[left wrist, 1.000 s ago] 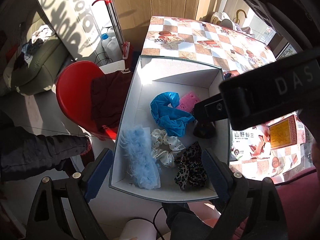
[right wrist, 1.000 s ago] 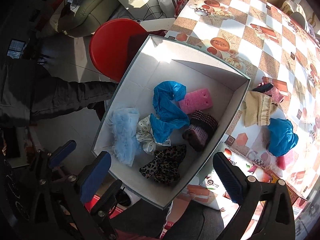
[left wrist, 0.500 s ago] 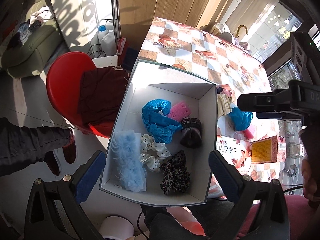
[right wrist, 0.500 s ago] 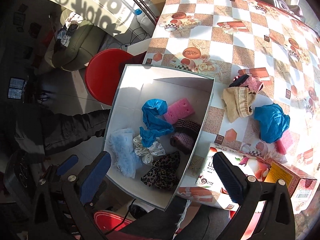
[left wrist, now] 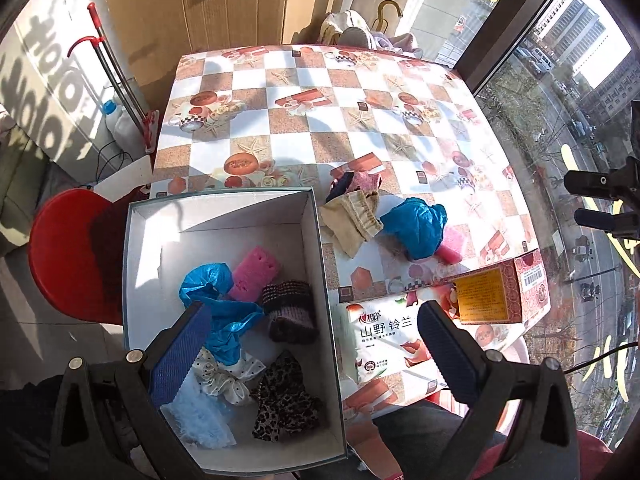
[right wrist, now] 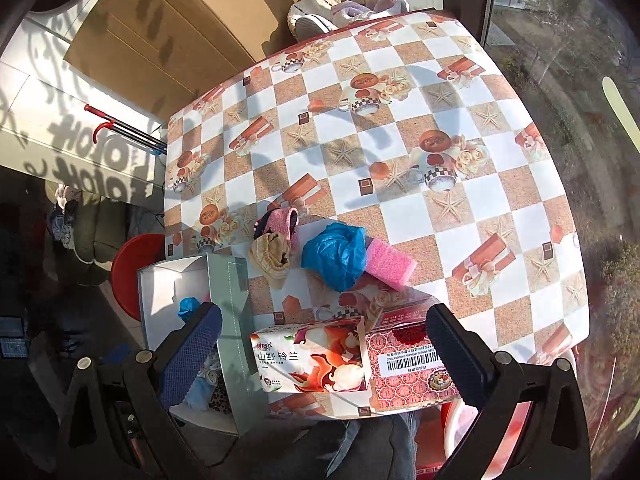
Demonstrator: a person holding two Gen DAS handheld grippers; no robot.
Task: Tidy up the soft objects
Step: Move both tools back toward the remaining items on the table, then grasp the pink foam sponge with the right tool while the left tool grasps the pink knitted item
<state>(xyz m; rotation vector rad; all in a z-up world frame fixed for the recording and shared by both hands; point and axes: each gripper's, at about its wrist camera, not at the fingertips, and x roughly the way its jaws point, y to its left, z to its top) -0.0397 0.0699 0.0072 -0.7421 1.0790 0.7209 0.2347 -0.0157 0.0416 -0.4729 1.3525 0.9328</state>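
Observation:
A white open box [left wrist: 316, 240] stands off the table's left corner. It holds a blue plastic bag [left wrist: 208, 284], a pink sponge [left wrist: 256, 268], a dark knitted piece [left wrist: 288, 308], scrunchies and a pale blue fluffy piece [left wrist: 200, 420]. On the checked tablecloth lie a beige cloth [right wrist: 272, 256], a pink knitted piece [right wrist: 280, 220], a second blue bag [right wrist: 336, 256] and a second pink sponge [right wrist: 390, 264]. My left gripper [left wrist: 316, 344] hangs open and empty above the box's right wall. My right gripper [right wrist: 324, 354] is open and empty above a tissue pack, short of those loose things.
A tissue pack [right wrist: 308, 356] and a red carton [right wrist: 404, 364] lie at the table's near edge. A red stool [left wrist: 60, 256] with a dark cloth stands left of the box. A window runs along the table's right side, and cardboard stands behind it.
Both views have swung from the box toward the table. The right gripper has left the box, rising and rolling, and now hangs over the tissue pack. The left gripper has shifted right.

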